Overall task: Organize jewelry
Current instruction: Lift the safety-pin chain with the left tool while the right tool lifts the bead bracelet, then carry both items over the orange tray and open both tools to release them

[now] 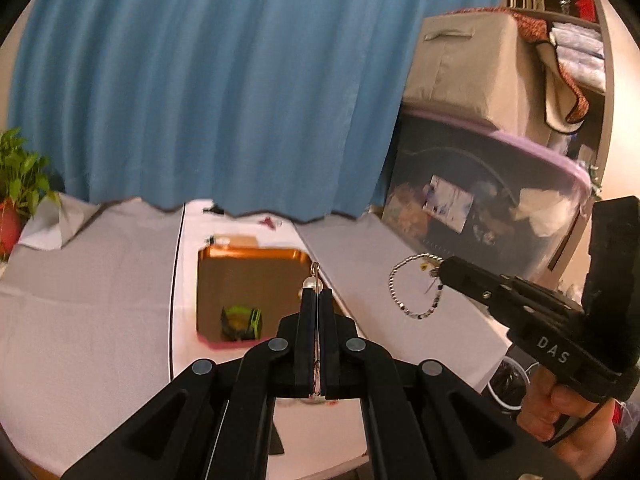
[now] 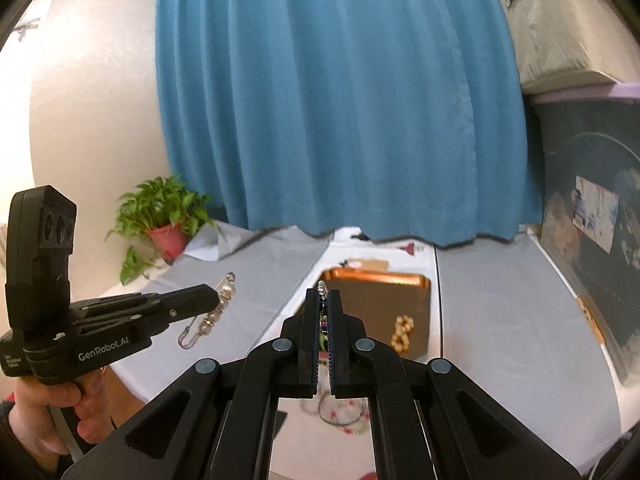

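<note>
grippers up, a piece in each

left gripper (image 1: 319, 292) has its jaws pressed together on a pearl pin (image 2: 216, 312). in the left wrist view the pin's wire loop and one pearl stick out past the fingertips; in the right wrist view the pin hangs slantwise from the tip, pearls in a row, hook end low. right gripper (image 2: 325, 294) is likewise clamped tight, on a bead bracelet (image 1: 412, 286). the beads run between its fingers in its own view, and in the left wrist view the bracelet hangs as an open ring from the tip, silvery beads on one side, darker ones on the other. both pieces are clear of the table, above the cloth (image 1: 92, 280).

below and ahead lies a copper tray (image 2: 376, 278) on the white strip of the cloth. in it sit a green object (image 1: 242, 322), too blurred to name, and a cluster of gold beads (image 2: 402, 334). more jewelry (image 2: 340, 412) lies on the white strip below the right gripper, blurred.

behind the table hangs a blue curtain (image 2: 340, 100). a potted plant (image 2: 164, 216) stands at the left corner. a dark bin (image 1: 480, 200) with a lilac lid stands at the right, a beige box (image 1: 460, 60) on top. a hand (image 2: 60, 412) grips the left gripper's handle, and another hand (image 1: 560, 412) the right one's.
</note>
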Demonstrator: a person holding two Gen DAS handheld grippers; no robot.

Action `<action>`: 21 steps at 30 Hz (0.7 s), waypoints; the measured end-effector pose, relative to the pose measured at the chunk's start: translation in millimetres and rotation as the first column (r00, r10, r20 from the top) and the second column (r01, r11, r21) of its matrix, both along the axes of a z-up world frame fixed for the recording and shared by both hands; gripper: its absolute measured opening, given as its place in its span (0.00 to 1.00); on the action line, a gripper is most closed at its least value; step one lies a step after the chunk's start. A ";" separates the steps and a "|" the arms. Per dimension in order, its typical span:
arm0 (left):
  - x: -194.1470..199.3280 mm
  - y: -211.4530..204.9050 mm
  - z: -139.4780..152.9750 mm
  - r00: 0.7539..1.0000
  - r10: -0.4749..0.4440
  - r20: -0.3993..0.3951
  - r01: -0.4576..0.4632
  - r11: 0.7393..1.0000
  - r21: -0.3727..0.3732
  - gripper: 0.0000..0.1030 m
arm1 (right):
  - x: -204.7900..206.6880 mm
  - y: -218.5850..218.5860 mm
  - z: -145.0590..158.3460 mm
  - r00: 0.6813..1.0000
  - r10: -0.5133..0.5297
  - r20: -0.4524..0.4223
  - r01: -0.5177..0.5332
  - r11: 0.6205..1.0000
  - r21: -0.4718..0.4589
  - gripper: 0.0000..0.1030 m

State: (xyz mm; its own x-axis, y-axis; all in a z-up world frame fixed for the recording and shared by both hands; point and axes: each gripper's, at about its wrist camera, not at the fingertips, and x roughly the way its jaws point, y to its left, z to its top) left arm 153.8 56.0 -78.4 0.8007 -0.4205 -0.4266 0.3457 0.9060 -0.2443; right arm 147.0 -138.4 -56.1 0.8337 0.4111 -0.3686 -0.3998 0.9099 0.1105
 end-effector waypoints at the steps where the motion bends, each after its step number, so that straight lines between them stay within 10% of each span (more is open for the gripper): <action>1: 0.5 -0.6 4.0 1.000 -0.002 0.013 0.002 1.000 0.002 0.00 | 0.5 0.7 4.3 1.000 0.003 0.009 -0.003 1.000 -0.002 0.03; 14: 62.8 6.9 -14.7 0.999 0.016 0.039 -0.017 1.000 0.017 0.00 | 63.1 7.0 -9.9 1.000 0.018 0.013 -0.018 0.999 0.037 0.03; 21: 108.4 32.4 -90.5 0.993 0.065 -0.098 -0.072 0.995 -0.065 0.00 | 110.7 10.4 -76.0 0.999 0.019 -0.046 -0.020 1.000 -0.018 0.03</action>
State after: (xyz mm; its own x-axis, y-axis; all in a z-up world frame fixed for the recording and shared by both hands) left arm 262.1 88.5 -168.9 0.7856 -0.3971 -0.4745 0.2556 0.9066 -0.3357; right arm 257.6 -128.0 -132.1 0.8075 0.4201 -0.4141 -0.4126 0.9039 0.1125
